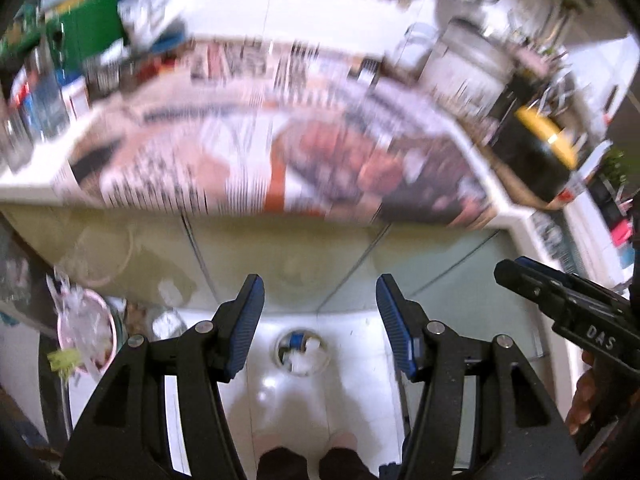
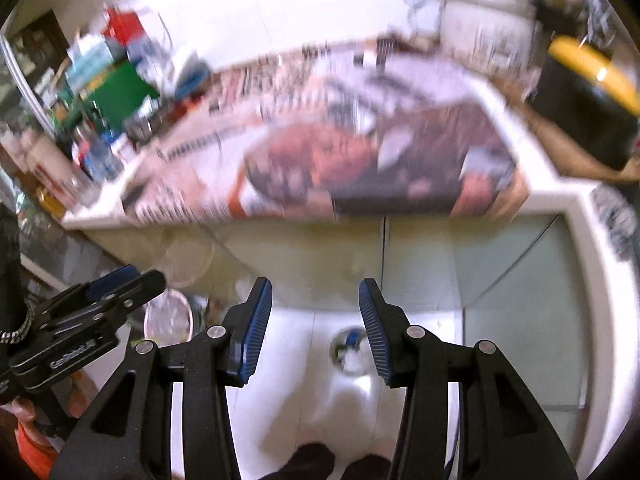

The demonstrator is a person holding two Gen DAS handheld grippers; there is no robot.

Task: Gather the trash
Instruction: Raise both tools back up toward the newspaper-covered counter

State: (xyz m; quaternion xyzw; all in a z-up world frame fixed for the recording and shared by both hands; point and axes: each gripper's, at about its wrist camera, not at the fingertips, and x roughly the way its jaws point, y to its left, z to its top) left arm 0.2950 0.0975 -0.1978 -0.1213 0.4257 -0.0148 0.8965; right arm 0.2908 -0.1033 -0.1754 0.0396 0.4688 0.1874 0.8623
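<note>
Both views are motion-blurred. A newspaper (image 1: 280, 160) lies spread on a white counter (image 1: 32, 184), its front edge hanging over; it also shows in the right wrist view (image 2: 340, 160). My left gripper (image 1: 320, 300) is open and empty, held in front of the counter above the white floor. My right gripper (image 2: 316, 304) is open and empty, beside it at the same height. The right gripper shows at the right of the left wrist view (image 1: 560, 300). The left gripper shows at the left of the right wrist view (image 2: 100, 300). No separate piece of trash is clear on the counter.
A round floor drain (image 1: 301, 354) sits below the grippers. A pink bin with a plastic liner (image 1: 86, 328) stands on the floor at left. Boxes and bottles (image 1: 80, 40) crowd the counter's left end. A black and yellow pot (image 1: 536, 148) and a metal container (image 1: 468, 60) stand right.
</note>
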